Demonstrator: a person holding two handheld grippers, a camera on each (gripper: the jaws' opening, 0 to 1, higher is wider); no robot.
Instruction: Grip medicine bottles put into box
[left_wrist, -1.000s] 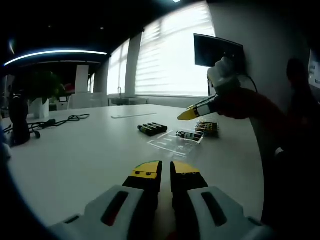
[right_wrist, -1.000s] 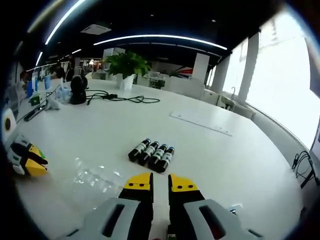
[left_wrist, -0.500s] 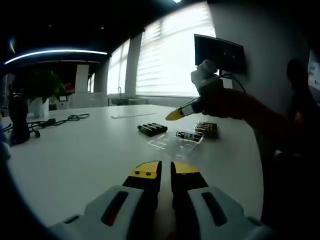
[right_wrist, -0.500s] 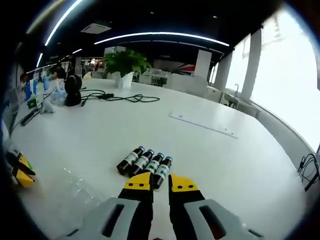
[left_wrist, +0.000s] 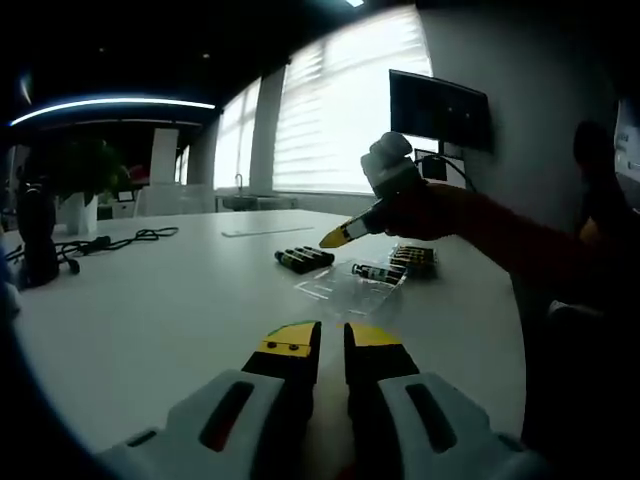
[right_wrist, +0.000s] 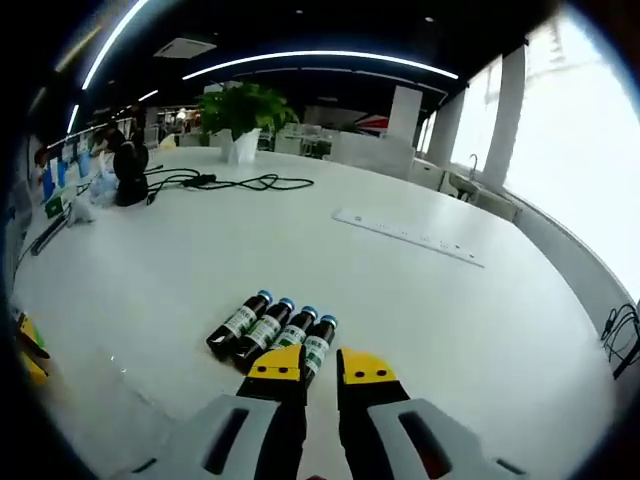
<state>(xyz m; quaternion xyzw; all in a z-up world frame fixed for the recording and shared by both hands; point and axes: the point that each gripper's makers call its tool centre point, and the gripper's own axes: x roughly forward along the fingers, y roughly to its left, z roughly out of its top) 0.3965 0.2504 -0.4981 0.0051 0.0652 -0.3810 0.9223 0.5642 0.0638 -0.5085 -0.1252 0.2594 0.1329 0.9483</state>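
Smooth white table (right_wrist: 420, 290), four dark cylindrical medicine bottles (right_wrist: 270, 328) before right hand-held gripper (right_wrist: 322, 365), jaws nearly closed, empty.

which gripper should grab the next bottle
Probably the right gripper: its tips sit just short of the four bottles. The left gripper is far from them.

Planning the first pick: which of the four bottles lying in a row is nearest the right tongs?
The rightmost dark, green-labelled medicine bottle in the row: its base lies just ahead of the right tongs, while the other three lie further left.
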